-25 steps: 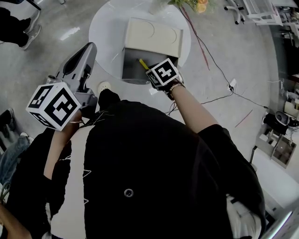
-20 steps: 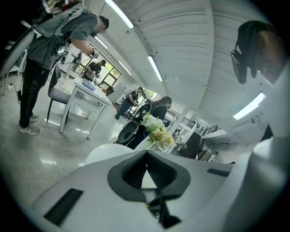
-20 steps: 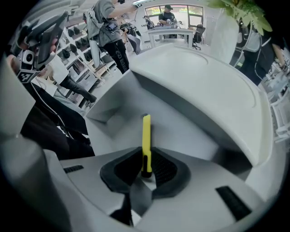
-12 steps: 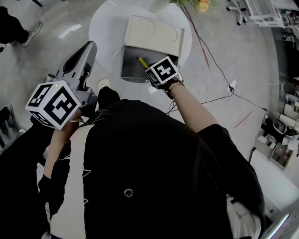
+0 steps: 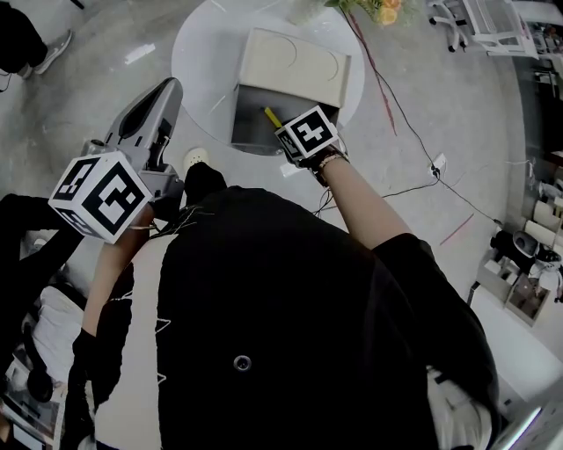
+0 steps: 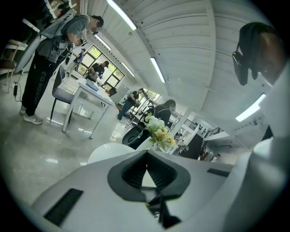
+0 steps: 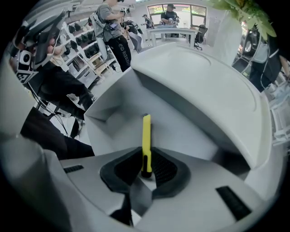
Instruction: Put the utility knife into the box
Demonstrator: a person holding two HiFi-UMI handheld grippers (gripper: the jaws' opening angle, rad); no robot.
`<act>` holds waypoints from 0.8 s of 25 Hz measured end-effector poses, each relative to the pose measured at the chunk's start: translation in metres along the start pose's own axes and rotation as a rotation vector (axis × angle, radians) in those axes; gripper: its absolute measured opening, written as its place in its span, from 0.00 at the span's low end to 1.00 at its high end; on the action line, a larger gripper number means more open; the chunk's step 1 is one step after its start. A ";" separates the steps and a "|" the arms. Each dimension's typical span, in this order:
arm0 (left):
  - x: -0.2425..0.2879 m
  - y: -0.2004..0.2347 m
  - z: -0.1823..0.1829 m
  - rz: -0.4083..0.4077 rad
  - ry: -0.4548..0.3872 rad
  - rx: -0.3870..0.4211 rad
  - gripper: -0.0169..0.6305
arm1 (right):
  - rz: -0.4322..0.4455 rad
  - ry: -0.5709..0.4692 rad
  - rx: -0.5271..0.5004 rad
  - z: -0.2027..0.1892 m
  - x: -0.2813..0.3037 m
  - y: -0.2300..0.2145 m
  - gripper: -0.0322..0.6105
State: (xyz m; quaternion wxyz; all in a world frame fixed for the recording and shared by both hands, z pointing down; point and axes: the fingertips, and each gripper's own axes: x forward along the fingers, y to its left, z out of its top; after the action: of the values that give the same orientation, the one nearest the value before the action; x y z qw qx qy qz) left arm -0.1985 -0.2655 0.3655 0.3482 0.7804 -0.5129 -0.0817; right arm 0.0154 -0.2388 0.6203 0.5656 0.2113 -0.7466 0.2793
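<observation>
**A:** Where's the utility knife?

**B:** It's clamped in the right tongs by its dark end. The yellow body points straight ahead into the open box.

**A:** Is it resting on the bottom?

**B:** I can't tell. The head view shows the yellow tip inside the box's grey hollow, just below the lid, which is tipped back on the far side.

**A:** Where does the box stand?

**B:** On the round white bench, with flowers at the far edge.

**A:** And the left tongs?

**B:** They're closed tip to tip with nothing gripped, held up near the person's chest and well apart from the box.
</observation>
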 end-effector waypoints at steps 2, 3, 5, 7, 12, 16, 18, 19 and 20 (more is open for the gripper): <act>0.000 0.000 0.000 0.002 -0.001 -0.003 0.04 | 0.002 -0.002 0.002 0.000 0.000 -0.001 0.15; 0.000 0.000 0.000 0.002 0.000 -0.004 0.04 | 0.000 0.001 0.004 0.000 0.000 -0.001 0.15; 0.001 0.000 0.000 0.002 0.002 -0.005 0.04 | -0.009 0.007 0.003 -0.001 0.000 -0.003 0.15; 0.001 0.000 0.000 0.000 -0.001 -0.005 0.04 | -0.016 0.014 0.002 -0.002 0.000 -0.005 0.15; 0.001 0.000 -0.001 0.000 -0.001 -0.006 0.04 | -0.018 0.016 -0.001 -0.001 -0.001 -0.006 0.15; -0.001 0.001 -0.001 0.007 -0.003 -0.009 0.04 | 0.000 0.013 0.020 -0.002 0.000 -0.006 0.15; -0.002 0.002 -0.001 0.012 -0.005 -0.014 0.04 | 0.007 0.008 0.023 -0.002 0.001 -0.007 0.15; -0.003 0.002 -0.002 0.014 -0.005 -0.016 0.04 | 0.011 0.008 0.027 -0.002 0.001 -0.007 0.15; -0.003 0.002 -0.002 0.016 -0.007 -0.017 0.04 | 0.012 0.012 0.034 -0.002 0.001 -0.008 0.15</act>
State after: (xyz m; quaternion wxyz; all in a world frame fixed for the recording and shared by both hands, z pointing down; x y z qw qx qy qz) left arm -0.2009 -0.2624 0.3673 0.3537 0.7731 -0.5194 -0.0859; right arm 0.0220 -0.2435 0.6238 0.5649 0.2148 -0.7394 0.2968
